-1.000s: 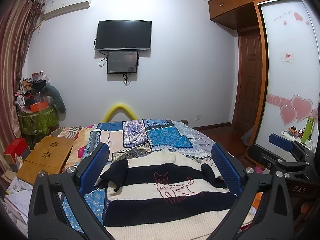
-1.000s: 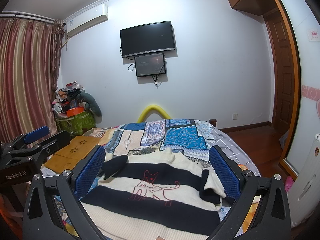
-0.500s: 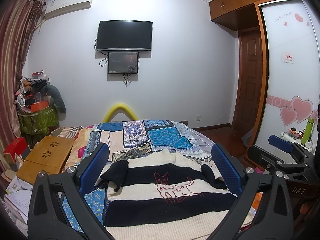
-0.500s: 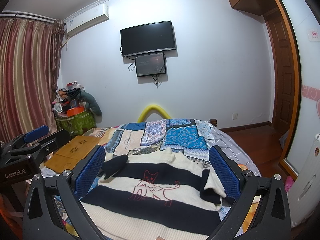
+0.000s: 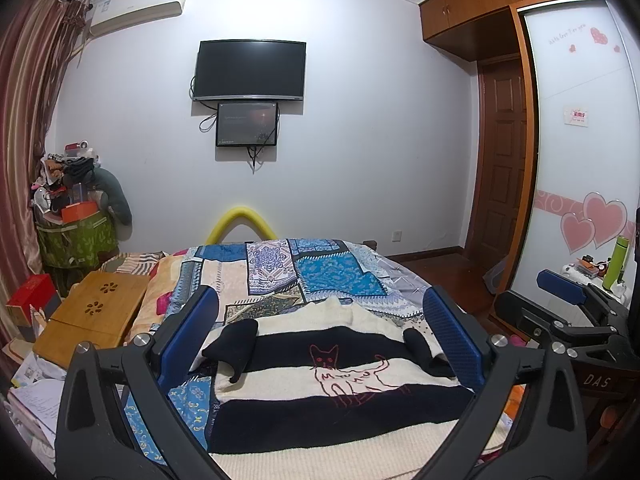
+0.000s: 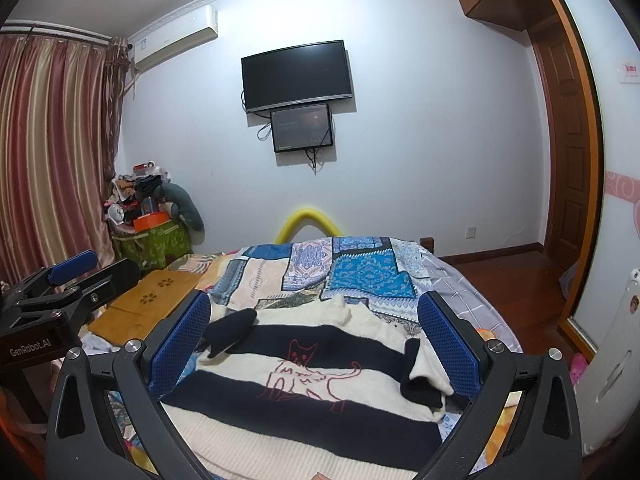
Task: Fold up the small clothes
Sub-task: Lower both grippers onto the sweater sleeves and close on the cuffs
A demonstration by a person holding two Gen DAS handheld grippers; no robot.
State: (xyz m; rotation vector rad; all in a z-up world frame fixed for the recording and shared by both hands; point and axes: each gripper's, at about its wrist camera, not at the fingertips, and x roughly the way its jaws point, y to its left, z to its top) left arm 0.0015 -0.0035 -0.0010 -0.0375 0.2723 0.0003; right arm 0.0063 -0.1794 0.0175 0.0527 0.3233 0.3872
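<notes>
A small cream and black striped sweater with a red cat outline lies flat on the bed, both black-cuffed sleeves folded in over its sides. It also shows in the right wrist view. My left gripper is open and empty, held above the sweater's near part. My right gripper is open and empty, also above the sweater. The right gripper shows at the right of the left wrist view, and the left gripper at the left of the right wrist view.
The bed has a blue patchwork quilt. A wooden lap desk lies at the bed's left side. A green bin heaped with clutter stands in the left corner. A wardrobe with heart stickers stands at the right.
</notes>
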